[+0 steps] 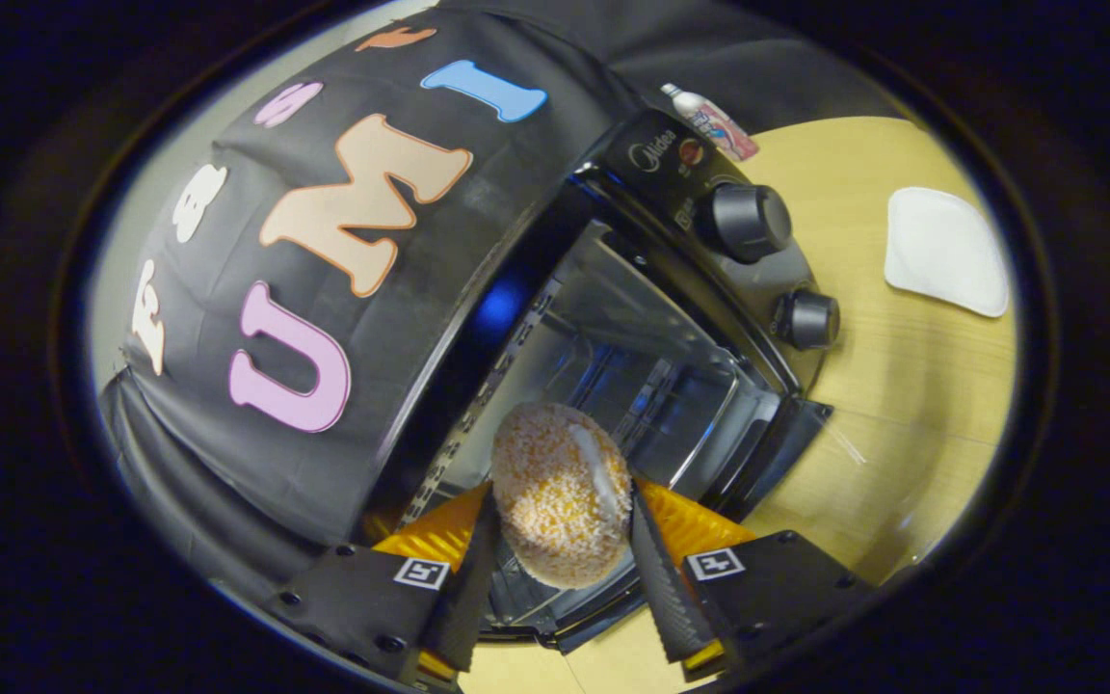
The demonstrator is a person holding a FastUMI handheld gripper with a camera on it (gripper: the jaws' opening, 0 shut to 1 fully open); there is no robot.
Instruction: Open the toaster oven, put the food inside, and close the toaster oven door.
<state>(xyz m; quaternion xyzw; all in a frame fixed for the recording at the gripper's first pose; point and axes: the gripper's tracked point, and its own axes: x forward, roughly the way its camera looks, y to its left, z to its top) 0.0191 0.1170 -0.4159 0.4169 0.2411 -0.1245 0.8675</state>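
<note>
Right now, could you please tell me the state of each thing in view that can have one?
Oven: open, cavity exposed.
Door: swung down, under the food.
Food: held between the fingers, above the door, at the oven's mouth, not yet set down.
Gripper: shut on the food.
Knobs: two, settings unreadable.
Bottle: lying on the table behind the oven.
White pad: flat on the table.

A pale wooden worktop (911,386) with a light grain runs beneath the scene, lit evenly from above. Black cloth (304,453) drapes behind it as the booth's wall, creased into folds near its lower edge, with a strip of pale wall (131,222) beyond.
</note>
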